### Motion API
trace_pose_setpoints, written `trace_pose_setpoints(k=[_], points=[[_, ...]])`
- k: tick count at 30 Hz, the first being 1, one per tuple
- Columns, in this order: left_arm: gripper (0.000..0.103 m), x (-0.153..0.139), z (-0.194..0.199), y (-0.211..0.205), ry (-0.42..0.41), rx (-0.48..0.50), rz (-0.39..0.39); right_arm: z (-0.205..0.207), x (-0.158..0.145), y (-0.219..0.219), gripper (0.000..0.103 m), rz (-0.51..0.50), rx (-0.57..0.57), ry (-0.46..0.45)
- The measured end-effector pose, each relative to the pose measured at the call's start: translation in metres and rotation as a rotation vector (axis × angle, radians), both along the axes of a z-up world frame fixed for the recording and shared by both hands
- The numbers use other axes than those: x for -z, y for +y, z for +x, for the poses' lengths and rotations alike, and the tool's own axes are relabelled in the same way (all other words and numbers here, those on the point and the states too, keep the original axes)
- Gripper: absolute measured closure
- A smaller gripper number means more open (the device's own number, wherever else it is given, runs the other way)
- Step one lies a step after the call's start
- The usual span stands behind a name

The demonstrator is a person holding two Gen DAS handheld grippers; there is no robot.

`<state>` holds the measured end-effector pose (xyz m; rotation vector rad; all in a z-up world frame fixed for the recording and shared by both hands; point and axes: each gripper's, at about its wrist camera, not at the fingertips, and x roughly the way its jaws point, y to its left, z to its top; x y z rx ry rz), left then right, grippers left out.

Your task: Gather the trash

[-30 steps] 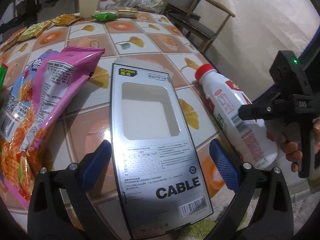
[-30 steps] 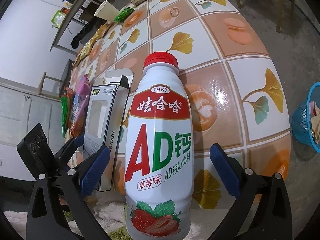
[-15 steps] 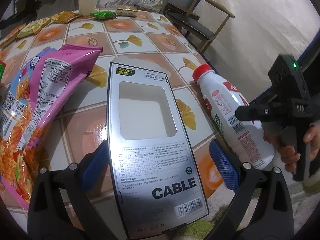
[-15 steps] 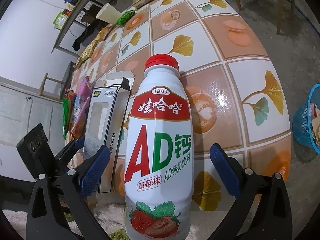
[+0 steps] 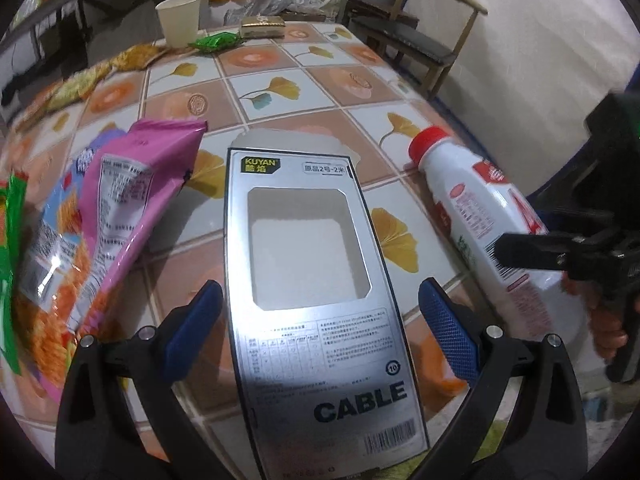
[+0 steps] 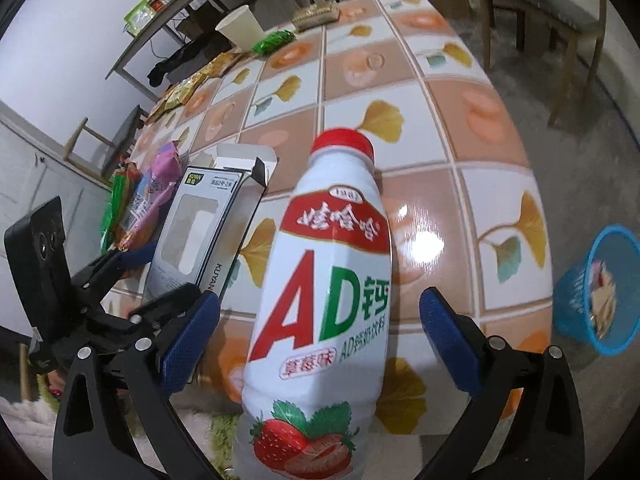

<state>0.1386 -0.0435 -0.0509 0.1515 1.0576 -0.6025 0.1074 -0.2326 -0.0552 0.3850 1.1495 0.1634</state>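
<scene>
Jaws of both grippers stand apart: left gripper [image 5: 320, 332] straddles the stiff, light cable box [image 5: 316, 280]; right gripper [image 6: 320, 336] straddles the smooth, probably slippery bottle [image 6: 324, 300]—grasp mid-body. Both lie on the table [image 6: 460, 196].

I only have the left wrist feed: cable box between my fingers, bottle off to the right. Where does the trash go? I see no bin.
Observer: The right wrist view shows a blue basket on the floor, beyond the table's right edge.
Operator: Is it empty?
Observer: No, some scraps already lie inside.
Operator: Is the right gripper closed on the bottle?
Observer: Not closed. The right gripper straddles the bottle, with a gap at each blue pad.
Operator: Which way does the label face?
Observer: Toward the right camera: big "AD" lettering above a strawberry picture.
</scene>
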Motion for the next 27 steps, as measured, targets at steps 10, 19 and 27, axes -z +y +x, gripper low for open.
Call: trace_pose_setpoints(k=[10, 19, 27], points=[[0.02, 0.007, 0.008, -0.007, 0.009, -0.037, 0.072, 0.009, 0.0, 0.007, 0.028, -0.063, -0.019, 0.013], [0.022, 0.008, 0.008, -0.009, -0.002, -0.037, 0.103, 0.009, 0.01, 0.005, 0.032, -0.021, 0.003, 0.051], [0.025, 0.008, 0.008, -0.009, -0.015, -0.049, 0.106, 0.007, 0.012, 0.002, 0.043, 0.002, 0.026, 0.053]])
